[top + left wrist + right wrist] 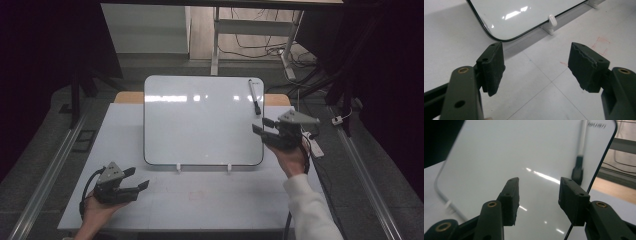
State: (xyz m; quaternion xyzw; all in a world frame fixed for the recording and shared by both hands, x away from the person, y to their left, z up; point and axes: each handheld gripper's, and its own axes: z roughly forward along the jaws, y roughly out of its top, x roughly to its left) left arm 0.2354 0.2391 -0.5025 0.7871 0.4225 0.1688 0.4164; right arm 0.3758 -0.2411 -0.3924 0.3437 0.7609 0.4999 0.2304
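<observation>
A white whiteboard (pixel 200 120) with a thin dark rim lies propped on the pale table (pixel 200 200). A marker (pixel 254 96) with a black cap rests on the board near its far right corner. My right gripper (pixel 259 125) hovers over the board's right edge, open, with nothing between its jaws. In the right gripper view the jaws (pixel 539 181) point across the whiteboard (pixel 511 150) toward the marker (pixel 579 165). My left gripper (pixel 140 177) is near the table's front left, open and empty. Its jaws (pixel 536 50) face the whiteboard's (pixel 524 15) rounded near corner.
Two small white clips (pixel 178 167) hold the board's near edge; one clip (pixel 551 21) appears in the left gripper view. Faint red marks (pixel 601 45) are drawn on the table. Metal rails (pixel 55 165) run along both sides, and cables (pixel 260 50) lie beyond the table.
</observation>
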